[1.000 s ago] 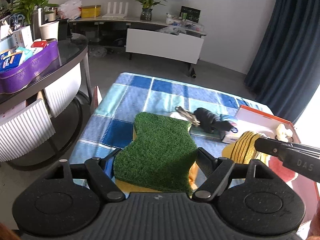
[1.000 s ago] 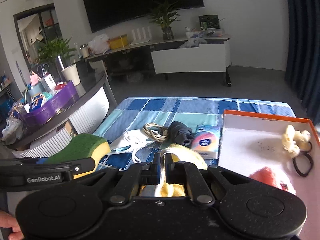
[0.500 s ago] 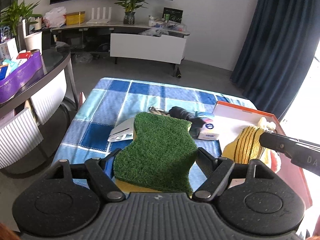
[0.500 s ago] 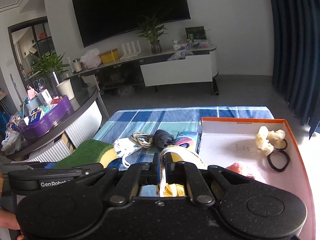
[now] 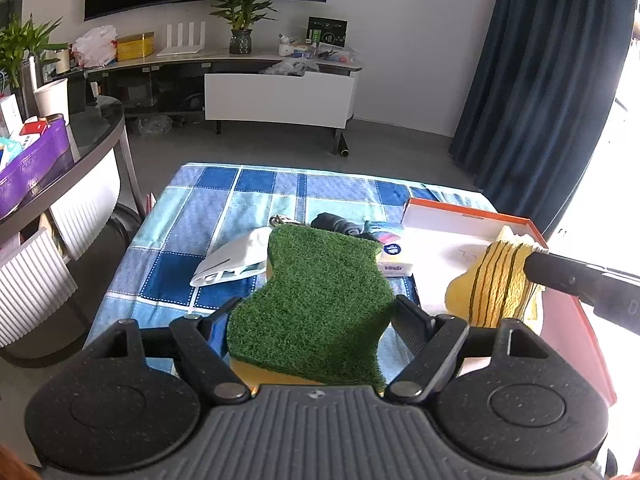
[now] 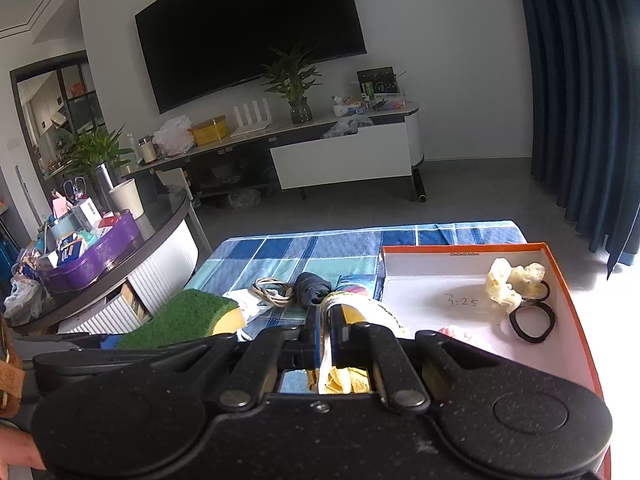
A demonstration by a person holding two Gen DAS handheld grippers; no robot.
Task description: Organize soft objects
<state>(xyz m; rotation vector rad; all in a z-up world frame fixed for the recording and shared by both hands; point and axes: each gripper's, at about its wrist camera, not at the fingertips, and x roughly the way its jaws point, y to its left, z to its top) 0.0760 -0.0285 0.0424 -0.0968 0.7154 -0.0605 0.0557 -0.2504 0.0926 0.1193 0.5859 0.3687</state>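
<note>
Sponge point(image 5: 316, 300) clamped in left tool point(image 5: 316, 320); right tool point(image 6: 330, 316) pinching yellow cloth point(image 5: 496, 284) over orange-rimmed box point(image 6: 560, 276) edge.

Daylight floods from right, window area blown out; sharp focus; fisheye bends edges w/ dark corners.

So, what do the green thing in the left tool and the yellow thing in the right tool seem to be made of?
Green thing: likely a sponge, with a fuzzy turf-like scrub top over smooth yellow foam. Yellow thing: seemingly ribbed knit fabric with thin dark stripes, matte and soft.
</note>
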